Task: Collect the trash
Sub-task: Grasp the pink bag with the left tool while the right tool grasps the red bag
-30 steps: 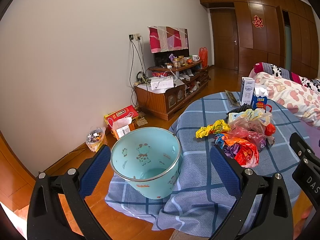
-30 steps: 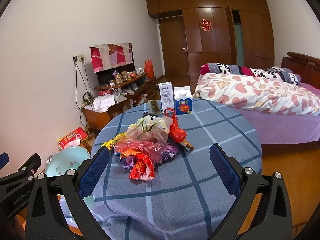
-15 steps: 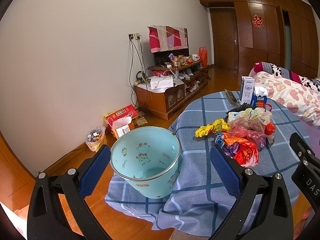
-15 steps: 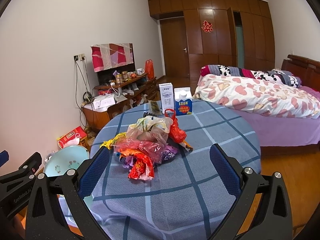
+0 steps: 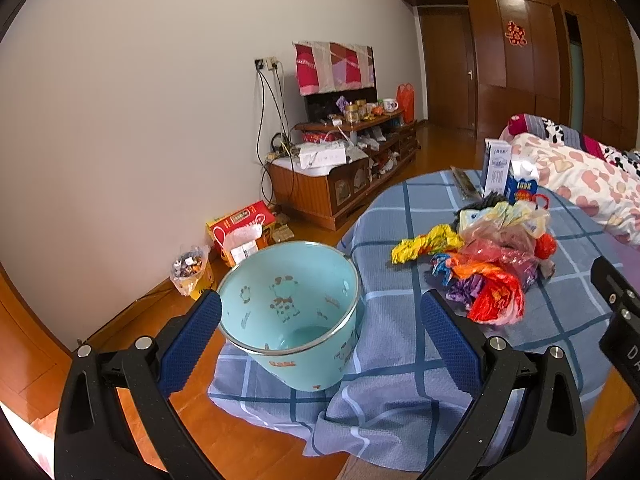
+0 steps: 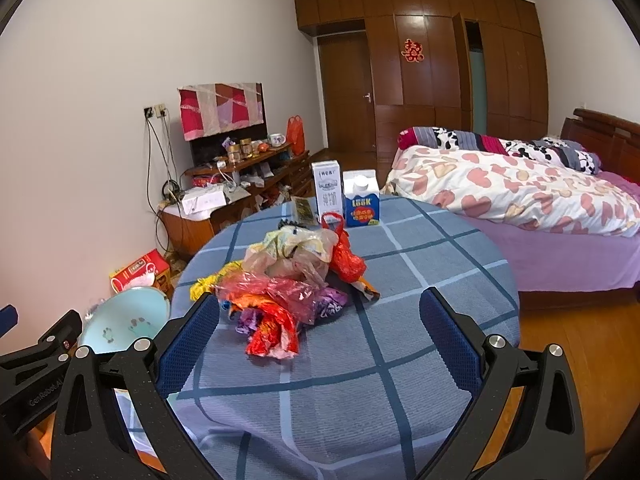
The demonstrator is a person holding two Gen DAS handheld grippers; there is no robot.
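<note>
Turquoise plastic marks the bin (image 5: 294,312), which looks empty inside and stands at the edge of the round table (image 6: 420,280), beside the checked cloth. Nothing seems collected yet: the crumpled bags and wrappers (image 6: 292,284) lie heaped near the table's middle, well apart from the bin. The left gripper (image 5: 320,332) and right gripper (image 6: 320,336) both gape wide, holding nothing.

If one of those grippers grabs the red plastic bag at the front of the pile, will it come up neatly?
Probably not neatly. The red plastic bag looks thin and crumpled, so it should be light and floppy, sagging from the fingers. It lies tangled with the other bags, so neighbours may drag along.
</note>
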